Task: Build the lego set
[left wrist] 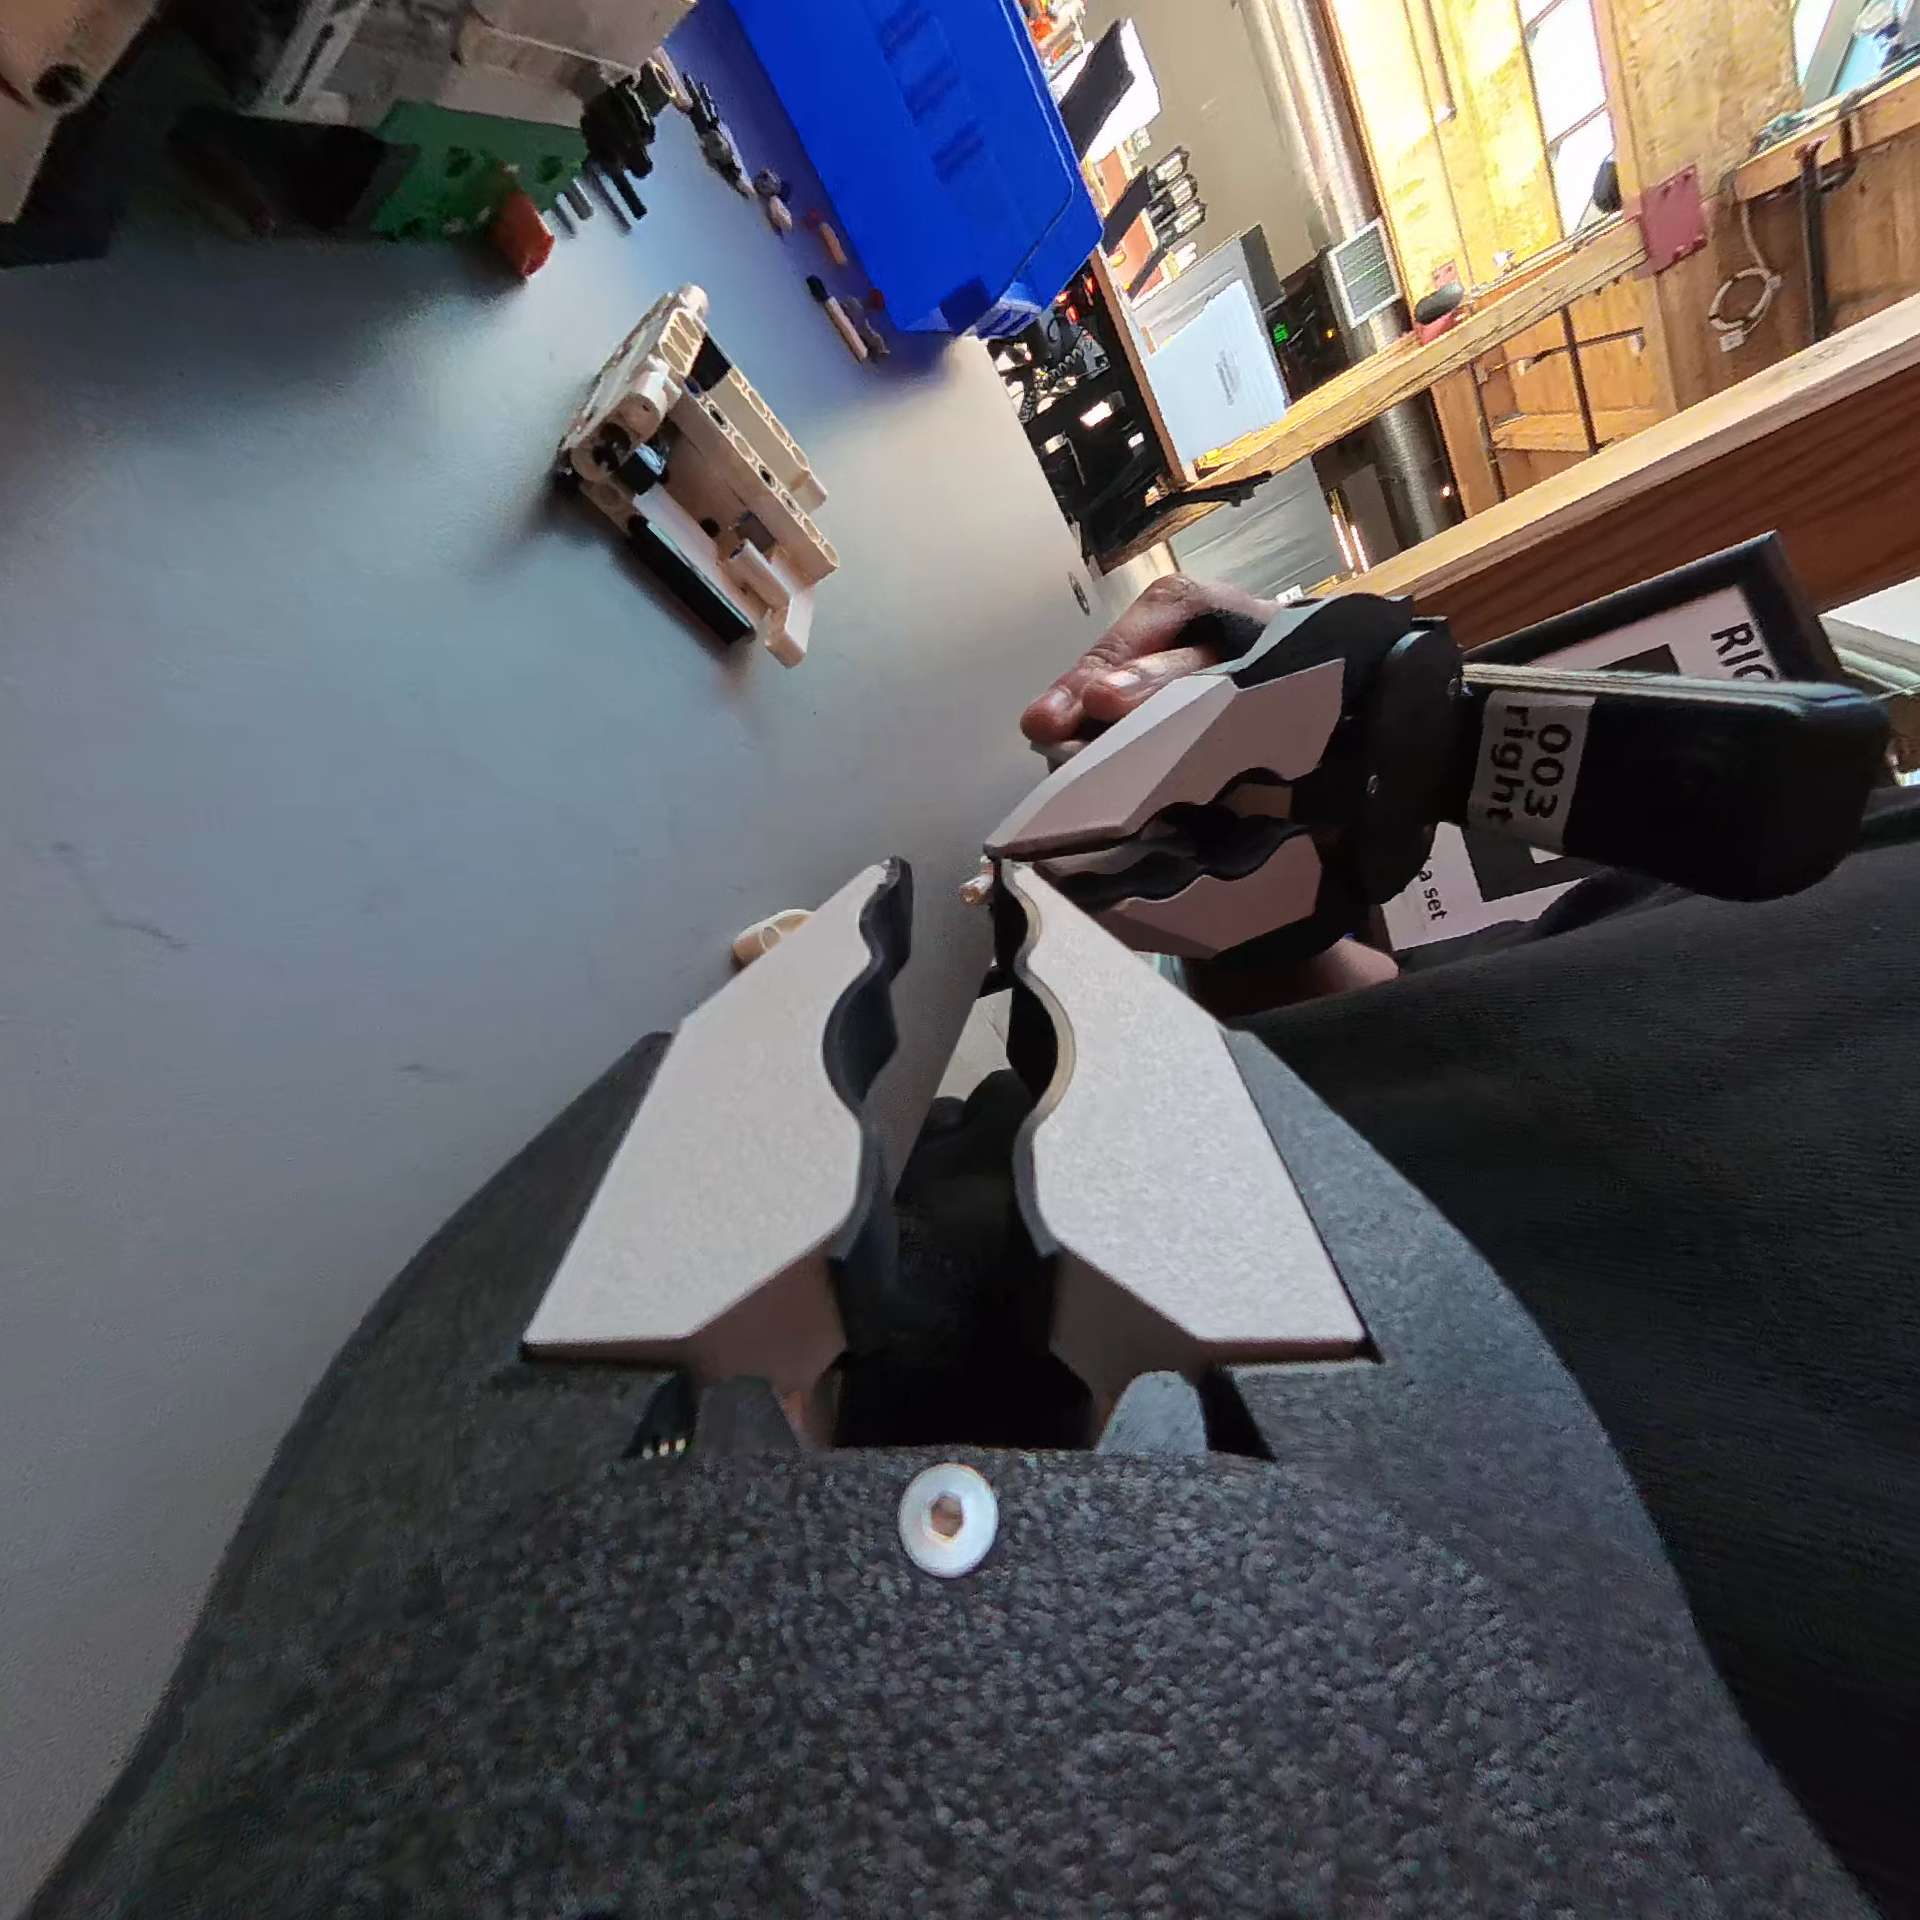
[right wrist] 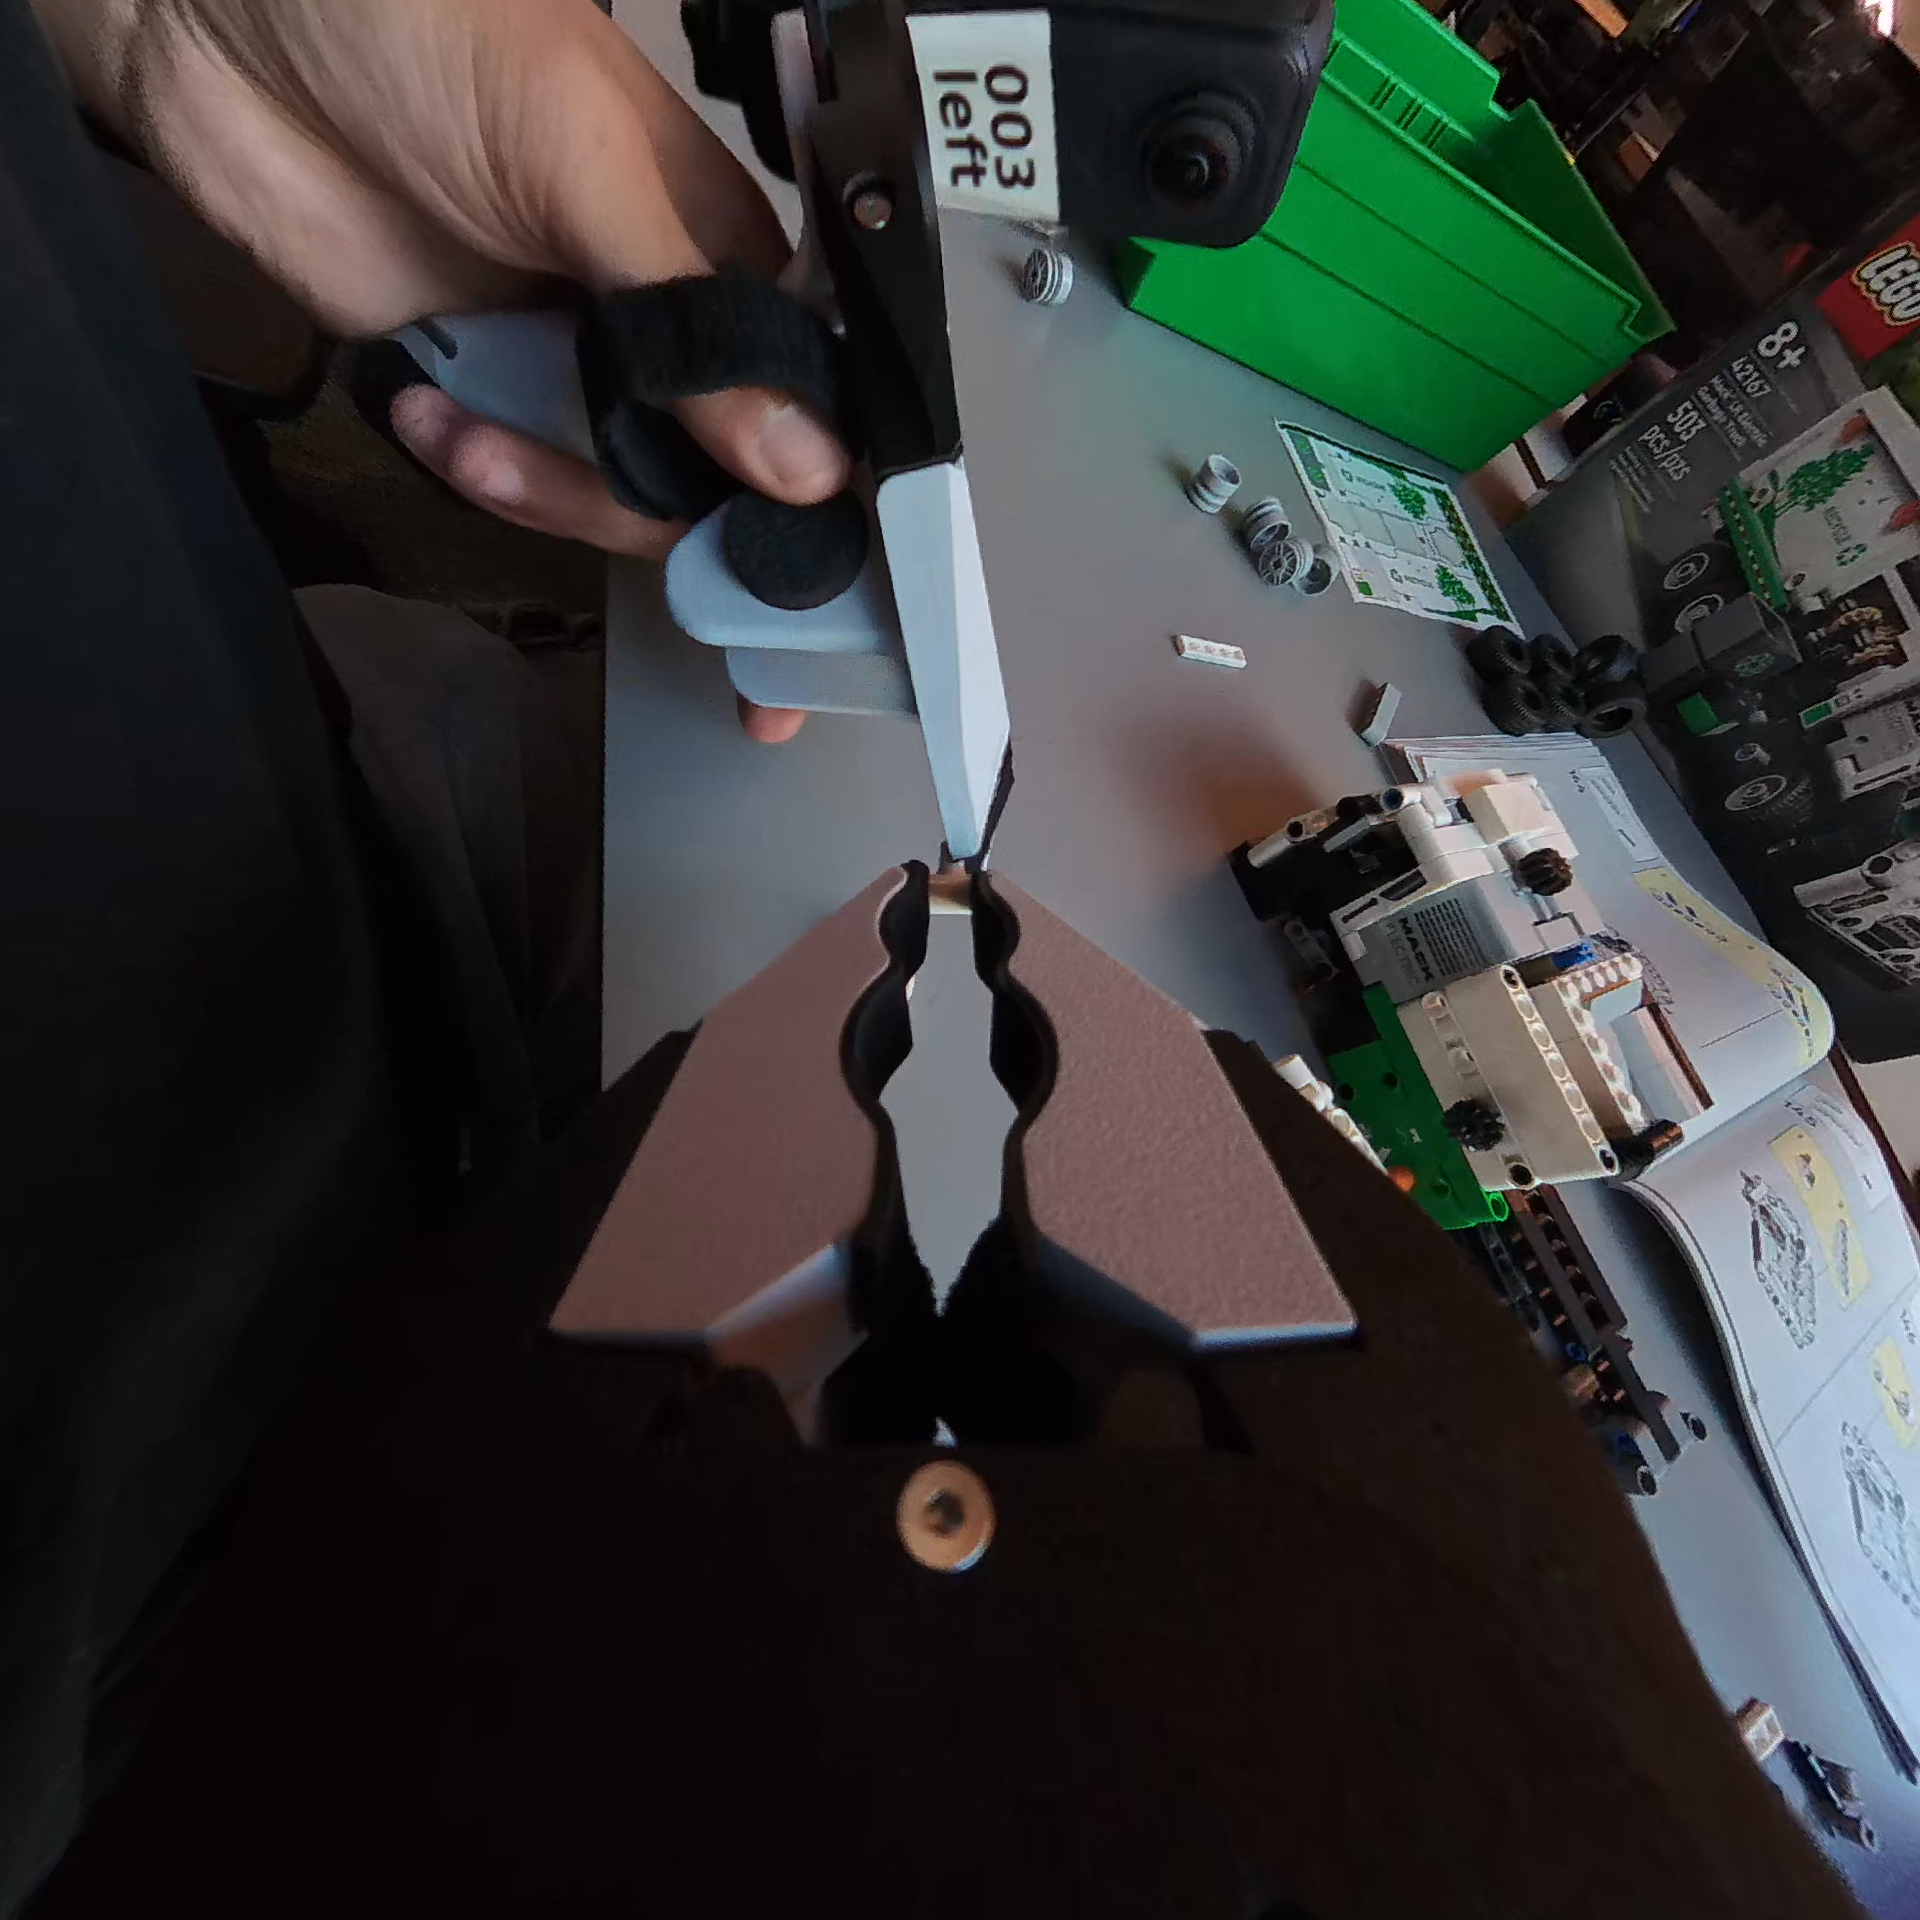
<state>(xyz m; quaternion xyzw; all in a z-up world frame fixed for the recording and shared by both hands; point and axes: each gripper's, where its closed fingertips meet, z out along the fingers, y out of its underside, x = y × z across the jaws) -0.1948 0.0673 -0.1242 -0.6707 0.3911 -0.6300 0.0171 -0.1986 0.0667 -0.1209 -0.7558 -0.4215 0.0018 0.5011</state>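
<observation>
Table [right wrist: 1091, 727]: the grey surface carries every part of the set; you work just above its near edge, so a dropped part should land within reach.
Bins: a green bin [right wrist: 1382, 260] stands at the far side in the right wrist view and a blue bin [left wrist: 925, 156] in the left wrist view, both well clear of your working zone.
Instruction booklet [right wrist: 1766, 1299]: it lies open beside the model so that you can check the step without moving either tool.
Truck model [right wrist: 1475, 1018]: the white, grey and green partial build rests on the booklet, apart from both tools; judge it as waiting for the part now in hand.
White sub-assembly [left wrist: 696, 468]: parked alone on the table, well apart from the tools.
Tyres and rims: black tyres [right wrist: 1558, 686] and grey rims [right wrist: 1278, 540] are grouped near the sticker sheet [right wrist: 1382, 530], unfitted.
Right hand-held gripper [right wrist: 951, 883]: its jaws are drawn nearly together and pinch a small tan piece [right wrist: 951, 896] at the very tips.
Left hand-held gripper [left wrist: 951, 883]: its jaws stand slightly spread; whether its tip also bears on the small tan piece you cannot tell. The two tools meet tip to tip, which suggests a hand-over or a re-grip.
Loose cream part [left wrist: 769, 930]: lies on the table just beside the left tool.
</observation>
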